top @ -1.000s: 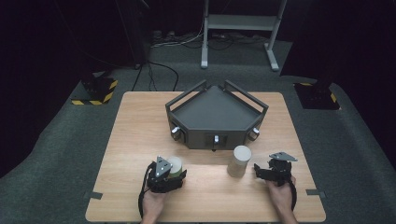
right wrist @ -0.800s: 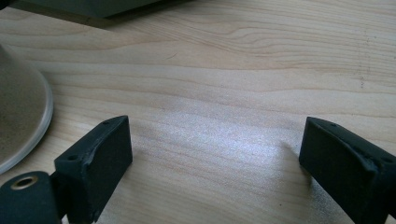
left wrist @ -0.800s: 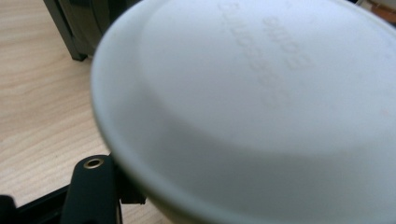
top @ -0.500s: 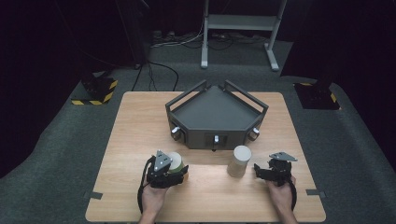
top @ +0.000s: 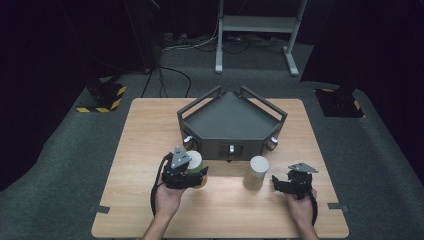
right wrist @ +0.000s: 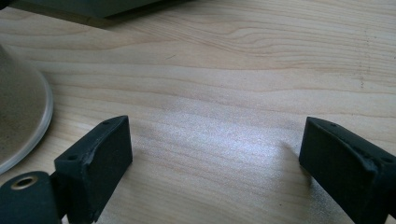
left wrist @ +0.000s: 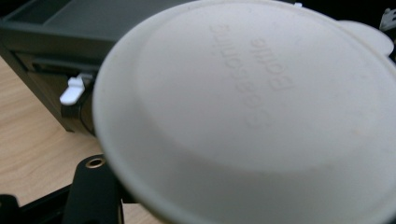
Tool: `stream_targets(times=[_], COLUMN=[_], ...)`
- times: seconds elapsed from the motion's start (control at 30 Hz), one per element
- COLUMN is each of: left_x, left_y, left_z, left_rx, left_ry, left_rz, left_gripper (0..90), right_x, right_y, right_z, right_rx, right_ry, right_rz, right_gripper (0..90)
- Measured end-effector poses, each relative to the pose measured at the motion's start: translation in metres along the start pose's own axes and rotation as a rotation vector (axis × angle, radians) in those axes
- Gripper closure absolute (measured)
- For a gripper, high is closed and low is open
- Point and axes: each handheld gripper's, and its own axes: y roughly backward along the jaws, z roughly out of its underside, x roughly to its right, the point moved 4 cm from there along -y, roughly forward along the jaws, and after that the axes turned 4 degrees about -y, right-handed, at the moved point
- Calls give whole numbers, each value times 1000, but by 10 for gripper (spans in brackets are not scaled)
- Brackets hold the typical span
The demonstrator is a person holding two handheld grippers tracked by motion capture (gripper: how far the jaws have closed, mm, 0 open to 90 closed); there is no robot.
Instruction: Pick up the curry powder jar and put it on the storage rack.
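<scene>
Left tool (top: 192, 172) clamps our cup (top: 194, 161) lower left of centre, off the table (top: 150, 150) — for carrying; right tool (top: 292, 182) gapes empty, lower right, beside the other cup (top: 257, 172).

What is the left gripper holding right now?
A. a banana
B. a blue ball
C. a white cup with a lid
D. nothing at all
C. In the high view the left gripper is shut on the white cup, and in the left gripper view the cup's round white lid sits right in front of the camera.
</scene>
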Motion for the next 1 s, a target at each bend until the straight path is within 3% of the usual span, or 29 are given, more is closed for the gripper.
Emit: stream_targets(times=[0.3,0.43,0.57,0.8,1.0], left_x=[-13,-17,-20,-25,-26], left_y=[1,0,-1,-9,-20], left_z=[-35,-58,-69,-99,-121], left_rx=[-1,-3,0,6,-18], left_ry=[0,-13,-21,-34,-56], left_rz=[17,22,22,6,-18], left_gripper=[349,350,350,350,350], right_x=[0,0,0,0,0], right_y=[0,0,0,0,0], right_z=[0,0,0,0,0], right_rx=[0,-1,0,0,0], right_ry=[0,-1,-1,-1,-1], right_rz=[0,0,0,0,0], right_gripper=[90,90,90,90,90])
